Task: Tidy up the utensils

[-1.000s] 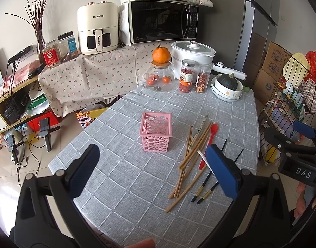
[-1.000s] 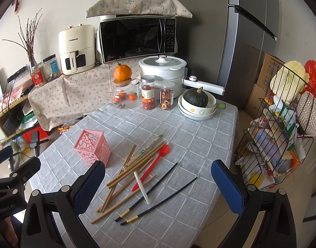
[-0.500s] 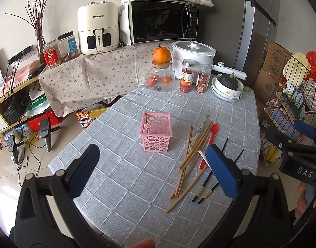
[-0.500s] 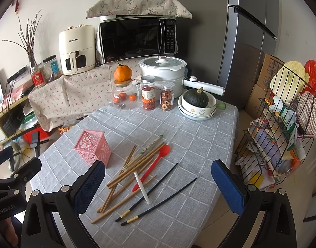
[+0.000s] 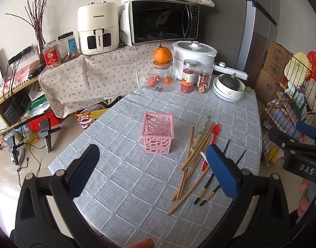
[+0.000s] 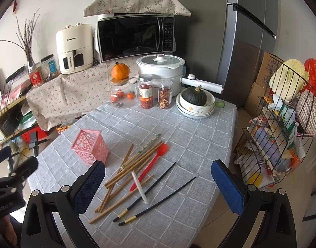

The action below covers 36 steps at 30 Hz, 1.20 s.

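**Utensils loose beside the empty basket**

Utensils (image 6: 137, 171) lie in a crossed heap at the centre of my right view, on the grey checked surface (image 6: 199, 136). The pink basket (image 6: 89, 146) stands upright just left of them, apart. Both my left gripper (image 5: 151, 171) and right gripper (image 6: 158, 181) hover with jaws wide and empty. I'd take the outlying black chopsticks (image 6: 158, 192) first, gripping mid-shaft, since the wooden chopsticks (image 6: 124, 175) overlap the red spoon (image 6: 153, 163).
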Available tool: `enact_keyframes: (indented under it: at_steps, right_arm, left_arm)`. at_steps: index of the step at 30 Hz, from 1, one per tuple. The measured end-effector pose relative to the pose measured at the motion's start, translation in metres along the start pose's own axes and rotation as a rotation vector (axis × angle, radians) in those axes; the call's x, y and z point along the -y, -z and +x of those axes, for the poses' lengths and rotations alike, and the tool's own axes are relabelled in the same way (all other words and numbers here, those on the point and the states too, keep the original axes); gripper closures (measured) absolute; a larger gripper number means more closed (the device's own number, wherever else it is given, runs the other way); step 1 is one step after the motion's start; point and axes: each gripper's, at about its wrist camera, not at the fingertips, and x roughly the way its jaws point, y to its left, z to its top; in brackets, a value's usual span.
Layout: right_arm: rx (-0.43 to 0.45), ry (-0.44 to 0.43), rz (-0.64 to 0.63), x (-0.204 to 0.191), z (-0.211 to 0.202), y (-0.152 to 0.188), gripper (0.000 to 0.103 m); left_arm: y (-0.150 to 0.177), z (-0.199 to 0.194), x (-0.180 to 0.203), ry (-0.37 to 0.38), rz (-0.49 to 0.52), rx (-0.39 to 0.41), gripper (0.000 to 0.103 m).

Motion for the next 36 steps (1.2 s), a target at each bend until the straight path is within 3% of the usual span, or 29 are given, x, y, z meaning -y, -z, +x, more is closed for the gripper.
enact_keyframes:
  at_steps: [4, 10, 16, 19, 21, 24, 30, 32, 36]
  right_arm:
    - [-0.033, 0.009, 0.011, 0.006, 0.01, -0.002, 0.0]
    - [-0.147, -0.027, 0.073, 0.024, 0.036, -0.011, 0.0]
    - [-0.289, -0.029, 0.12, 0.056, 0.083, -0.023, 0.0]
    - [-0.415, -0.061, 0.225, 0.084, 0.125, -0.004, 0.011]
    - [-0.52, -0.086, 0.275, 0.097, 0.151, 0.012, 0.03]
    - [-0.626, -0.088, 0.328, 0.112, 0.182, 0.033, 0.038]
    - [-0.659, -0.086, 0.395, 0.128, 0.2, 0.041, 0.04]
    - [-0.663, -0.085, 0.387, 0.129, 0.2, 0.039, 0.04]
    - [-0.68, -0.084, 0.379, 0.131, 0.207, 0.037, 0.04]
  left_arm:
    - [-0.004, 0.007, 0.002, 0.023, 0.002, -0.012, 0.001]
    - [-0.019, 0.031, 0.012, 0.142, 0.037, -0.133, 0.001]
    - [-0.026, 0.056, 0.047, 0.231, 0.127, -0.233, 0.002]
    - [-0.024, 0.081, 0.068, 0.269, 0.168, -0.331, 0.016]
    - [-0.02, 0.102, 0.084, 0.307, 0.183, -0.412, 0.023]
    - [-0.014, 0.128, 0.106, 0.332, 0.201, -0.486, 0.035]
    - [0.0, 0.185, 0.157, 0.414, 0.232, -0.645, 0.068]
    - [0.003, 0.204, 0.169, 0.426, 0.235, -0.681, 0.084]
    - [0.013, 0.234, 0.189, 0.455, 0.221, -0.728, 0.09]
